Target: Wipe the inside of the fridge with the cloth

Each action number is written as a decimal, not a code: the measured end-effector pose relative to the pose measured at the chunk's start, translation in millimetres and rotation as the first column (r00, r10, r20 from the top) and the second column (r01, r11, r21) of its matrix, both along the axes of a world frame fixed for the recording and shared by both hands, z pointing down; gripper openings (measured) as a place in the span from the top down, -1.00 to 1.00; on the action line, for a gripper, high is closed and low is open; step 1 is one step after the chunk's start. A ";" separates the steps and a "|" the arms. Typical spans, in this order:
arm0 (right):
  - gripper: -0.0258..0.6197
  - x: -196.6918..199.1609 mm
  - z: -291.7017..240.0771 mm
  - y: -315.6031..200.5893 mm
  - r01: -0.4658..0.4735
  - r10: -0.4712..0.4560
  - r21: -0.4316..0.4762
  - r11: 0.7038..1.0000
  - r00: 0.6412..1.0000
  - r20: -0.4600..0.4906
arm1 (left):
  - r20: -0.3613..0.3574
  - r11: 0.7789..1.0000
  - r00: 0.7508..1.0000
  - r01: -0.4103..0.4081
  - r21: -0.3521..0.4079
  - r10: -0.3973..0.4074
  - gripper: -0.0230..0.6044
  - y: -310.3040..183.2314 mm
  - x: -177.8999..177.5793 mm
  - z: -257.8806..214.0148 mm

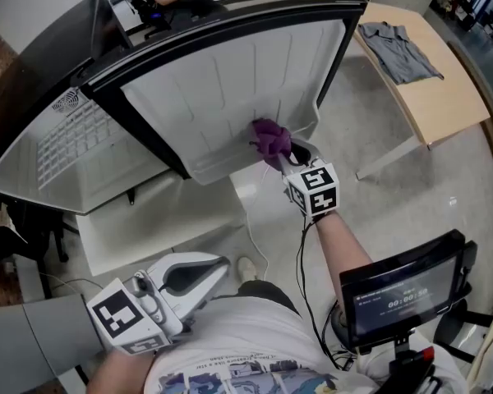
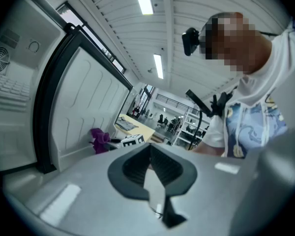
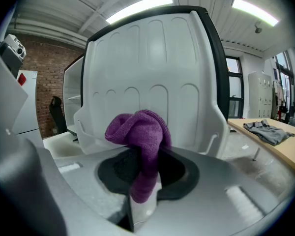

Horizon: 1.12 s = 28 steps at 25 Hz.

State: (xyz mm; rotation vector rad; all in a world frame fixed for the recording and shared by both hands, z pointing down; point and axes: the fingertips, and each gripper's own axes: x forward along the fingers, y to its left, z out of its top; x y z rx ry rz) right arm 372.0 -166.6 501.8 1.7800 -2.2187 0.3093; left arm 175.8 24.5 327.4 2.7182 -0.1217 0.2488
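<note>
Your right gripper pinches the cloth at the door's lower lip; contact hidden. Left gripper closed, empty.

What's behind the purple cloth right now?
Behind the purple cloth, clamped in the right gripper, stands the fridge door's white inner panel. The patch it covers is hidden.

The fridge runs off the left edge; the screen's print is unreadable
</note>
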 end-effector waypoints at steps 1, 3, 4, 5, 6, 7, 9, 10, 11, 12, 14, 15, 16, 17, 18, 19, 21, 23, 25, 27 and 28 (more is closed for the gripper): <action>0.68 6.0 -0.2 0.5 -0.012 0.012 0.000 1.000 1.000 -0.007 | 0.001 1.000 1.000 -0.001 0.000 0.001 0.91 0.3 0.6 0.0; 0.68 18.8 -0.5 1.8 -0.042 0.042 0.001 0.999 0.999 -0.017 | 0.004 1.000 1.000 -0.004 0.000 0.004 0.91 0.9 1.5 0.2; 0.68 25.2 -0.3 2.7 -0.058 0.058 0.000 0.998 0.998 -0.022 | 0.005 1.000 1.000 -0.005 0.000 0.005 0.91 1.2 1.9 0.2; 0.68 31.5 0.0 3.7 -0.074 0.074 -0.001 0.997 0.997 -0.026 | 0.006 1.000 1.000 -0.006 0.001 0.006 0.91 1.4 2.2 0.2; 0.68 37.5 0.4 4.8 -0.090 0.090 -0.002 0.996 0.996 -0.030 | 0.006 1.000 1.000 -0.007 0.001 0.007 0.91 1.4 2.4 0.1; 0.68 42.9 0.8 5.9 -0.103 0.103 -0.004 0.995 0.994 -0.035 | 0.006 1.000 1.000 -0.008 0.001 0.007 0.91 1.6 2.6 0.1; 0.68 51.9 1.0 7.9 -0.123 0.123 -0.005 0.992 0.991 -0.049 | 0.008 1.000 1.000 -0.010 0.001 0.010 0.91 2.0 3.3 0.3; 0.68 55.9 0.9 8.5 -0.132 0.132 -0.005 0.991 0.990 -0.057 | 0.009 1.000 1.000 -0.012 0.002 0.012 0.91 2.2 3.8 0.5; 0.68 59.4 0.8 8.7 -0.140 0.140 -0.004 0.990 0.988 -0.067 | 0.010 1.000 1.000 -0.014 0.002 0.014 0.91 2.2 4.4 0.7; 0.68 62.5 1.0 8.8 -0.148 0.147 -0.005 0.989 0.986 -0.079 | 0.012 1.000 1.000 -0.016 0.002 0.016 0.91 2.3 4.8 0.9; 0.68 67.5 2.4 10.0 -0.163 0.161 -0.009 0.987 0.981 -0.104 | 0.015 1.000 1.000 -0.018 0.000 0.018 0.91 2.8 5.1 1.3; 0.68 69.9 2.4 10.9 -0.169 0.167 -0.010 0.986 0.979 -0.116 | 0.015 1.000 1.000 -0.019 0.000 0.019 0.91 3.0 5.5 1.1; 0.68 72.1 1.5 11.8 -0.174 0.171 -0.009 0.985 0.977 -0.126 | 0.014 1.000 1.000 -0.020 0.001 0.020 0.91 3.2 5.8 0.7; 0.68 74.0 -0.3 12.8 -0.178 0.175 -0.007 0.984 0.975 -0.136 | 0.012 1.000 1.000 -0.022 0.002 0.022 0.91 3.6 6.1 0.1; 0.68 75.5 -2.6 14.2 -0.182 0.180 -0.003 0.983 0.973 -0.142 | 0.011 1.000 1.000 -0.024 0.003 0.024 0.91 4.4 6.1 -0.5; 0.68 76.6 -5.0 16.0 -0.187 0.185 0.001 0.982 0.972 -0.145 | 0.011 1.000 1.000 -0.027 0.004 0.026 0.91 5.6 5.7 -1.2; 0.68 78.3 -9.1 19.1 -0.197 0.196 0.008 0.980 0.970 -0.147 | 0.010 1.000 0.999 -0.030 0.006 0.030 0.91 7.7 4.9 -2.2; 0.68 81.2 -12.1 22.1 -0.205 0.205 0.015 0.979 0.967 -0.151 | 0.009 0.999 0.999 -0.033 0.006 0.033 0.91 8.8 5.6 -2.3; 0.68 86.4 -17.3 26.7 -0.218 0.220 0.027 0.976 0.964 -0.149 | 0.007 0.999 0.999 -0.038 0.004 0.038 0.91 9.4 7.4 -1.7; 0.68 92.5 -26.3 30.8 -0.242 0.246 0.047 0.969 0.962 -0.119 | 0.006 0.999 0.999 -0.042 0.002 0.042 0.91 8.5 8.3 -1.0; 0.68 95.3 -32.0 32.7 -0.257 0.262 0.059 0.964 0.960 -0.099 | 0.005 0.999 0.999 -0.043 0.001 0.043 0.91 7.8 8.2 -0.7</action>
